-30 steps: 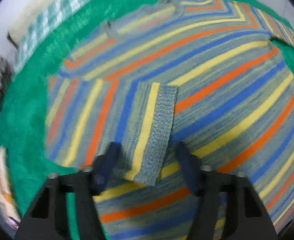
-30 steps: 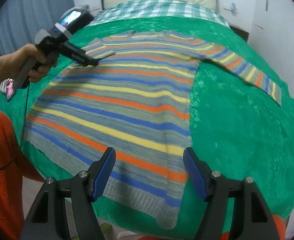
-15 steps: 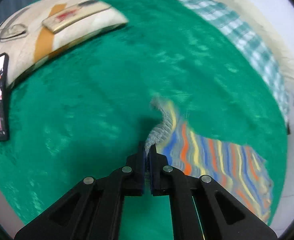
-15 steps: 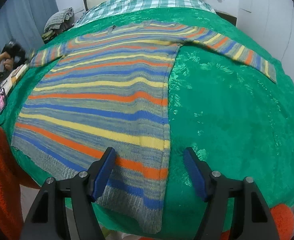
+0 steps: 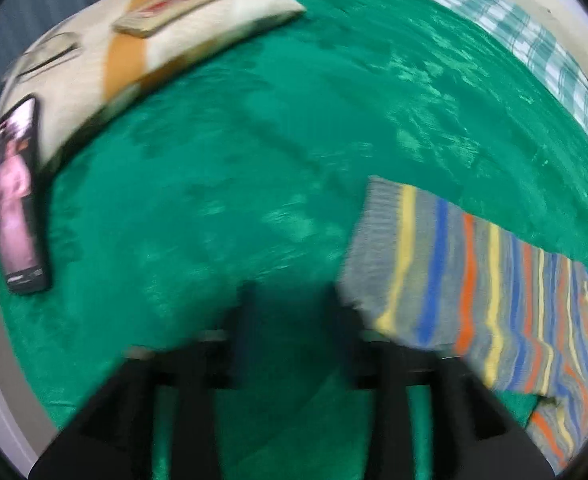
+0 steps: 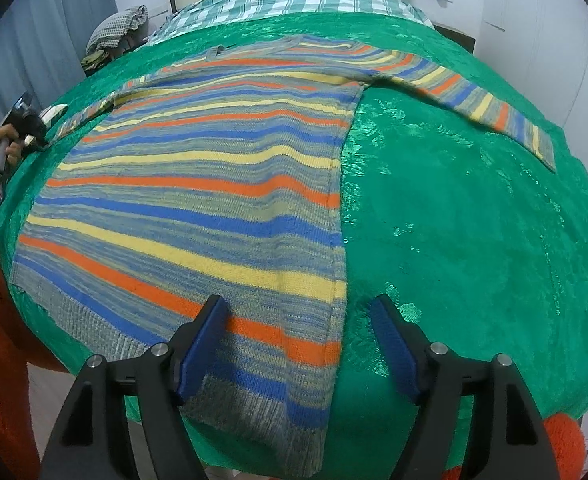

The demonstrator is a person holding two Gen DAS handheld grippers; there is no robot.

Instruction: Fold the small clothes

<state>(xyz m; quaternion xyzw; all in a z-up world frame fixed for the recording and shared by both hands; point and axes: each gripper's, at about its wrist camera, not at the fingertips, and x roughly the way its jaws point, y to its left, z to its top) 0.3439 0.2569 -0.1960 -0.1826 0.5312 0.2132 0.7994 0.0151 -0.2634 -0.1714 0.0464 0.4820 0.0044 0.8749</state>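
Gripper fingers of the right gripper (image 6: 298, 344) stand spread wide apart and hold nothing; they hover low over the near hem corner of the striped sweater (image 6: 198, 184). The sweater lies flat, front up, on a green blanket (image 6: 474, 240) covering the bed, its right sleeve (image 6: 490, 112) stretched out to the far right. The left gripper (image 5: 294, 316), blurred in its own view, also looks spread and empty, with the left sleeve cuff (image 5: 378, 256) lying just beside its right finger on the blanket. A phone (image 5: 16, 196) and a pillow (image 5: 154, 36) rest farther off at the bed's edge.

The step in hand appears to be laying the sweater out before the first fold. To do it well, I would check both sleeves lie straight and unwrinkled. Then pinch the cuff by its ribbed end and carry it across the body in one low sweep, keeping the hem square.
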